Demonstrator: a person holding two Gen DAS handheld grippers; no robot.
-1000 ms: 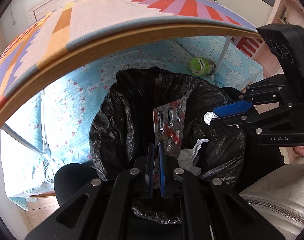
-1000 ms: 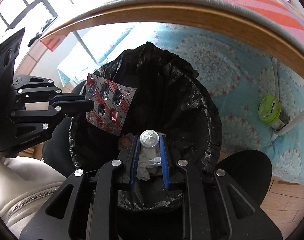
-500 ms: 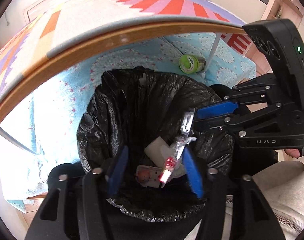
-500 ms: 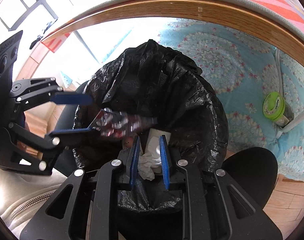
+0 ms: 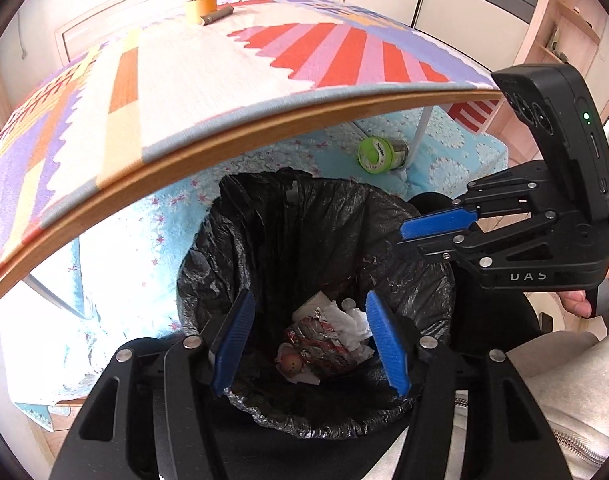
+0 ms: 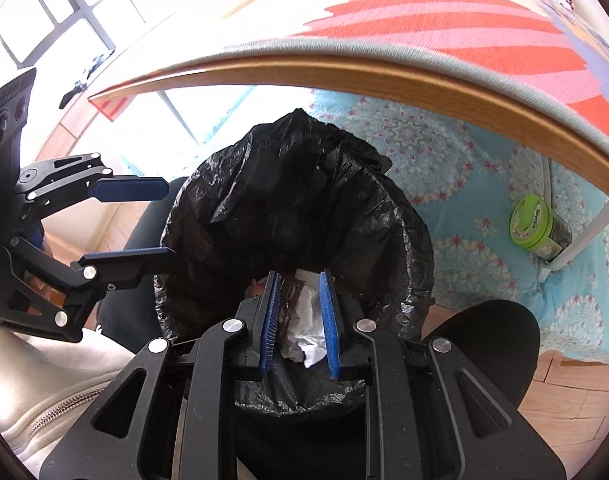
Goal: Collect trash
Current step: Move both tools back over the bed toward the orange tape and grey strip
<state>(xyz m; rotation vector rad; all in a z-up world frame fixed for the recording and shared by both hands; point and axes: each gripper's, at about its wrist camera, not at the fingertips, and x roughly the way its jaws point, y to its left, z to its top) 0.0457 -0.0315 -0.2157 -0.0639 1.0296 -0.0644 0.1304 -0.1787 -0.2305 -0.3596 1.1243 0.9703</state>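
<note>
Black-lined trash bin (image 5: 264,248) standing beside the desk (image 5: 264,128), holding the blister pack (image 5: 320,340) and tissue (image 5: 350,322) at its bottom. Hovering above the bin: left hand-held gripper (image 5: 308,344) apart and empty, right hand-held gripper (image 6: 300,320) narrowly apart, gripping nothing.

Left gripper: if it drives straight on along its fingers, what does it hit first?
Probably the trash inside the black bin bag: the left gripper, open and empty, points down into the bag's mouth at the blister pack and crumpled tissue. Depth is unclear; nothing nearer shows.
</note>
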